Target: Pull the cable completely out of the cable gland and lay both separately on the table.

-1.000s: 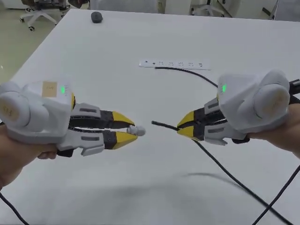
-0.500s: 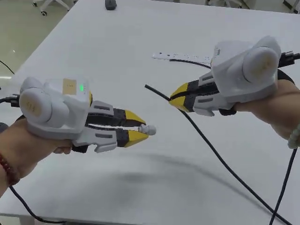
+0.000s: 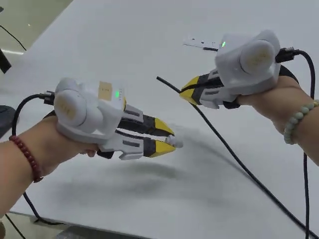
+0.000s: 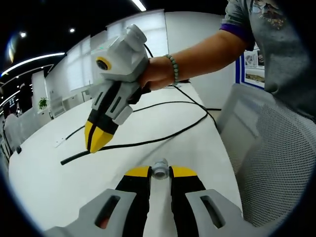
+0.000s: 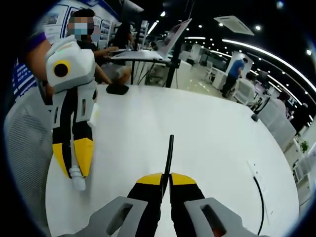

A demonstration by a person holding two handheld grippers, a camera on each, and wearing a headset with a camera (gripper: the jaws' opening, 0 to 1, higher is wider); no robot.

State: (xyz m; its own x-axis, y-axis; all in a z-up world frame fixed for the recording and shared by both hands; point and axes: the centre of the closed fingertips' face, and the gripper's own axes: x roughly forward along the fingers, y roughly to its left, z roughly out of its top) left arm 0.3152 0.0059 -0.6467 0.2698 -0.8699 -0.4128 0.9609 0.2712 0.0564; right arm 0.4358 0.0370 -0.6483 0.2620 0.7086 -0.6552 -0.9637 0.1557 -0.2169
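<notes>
Head view: the left gripper [image 3: 167, 139], at seven o'clock in the frame, has its yellow-tipped jaws clenched on a small white plastic cable gland [image 3: 174, 143], which sticks out past the tips above the white table [image 3: 99, 45]. The right gripper [image 3: 185, 94], at one o'clock, grasps a thin black round cable [image 3: 234, 159]. A short free end pokes toward ten o'clock and the long remainder trails off toward five o'clock. Gland and cable are apart, so I judge the pull done and only the laying down left. The gland looks pinched by its end alone, so a jolt on the way down could pop it loose.

Left gripper view: the cable gland [image 4: 159, 169] sits at six o'clock between the closed jaws. The right gripper hangs at ten o'clock, and the cable [image 4: 148, 142] crosses the table beneath it. If the gland is set down straight ahead, it could land on or against the cable, and the two would not lie separately.

Right gripper view: the cable [image 5: 169, 153] rises toward twelve o'clock out of the shut jaws, with the left gripper [image 5: 74, 168] and its gland at eight o'clock. The gland is round and, released from a height, may roll toward the table edge. The cable looks springy, so its free end may swing across toward the gland when let go.
</notes>
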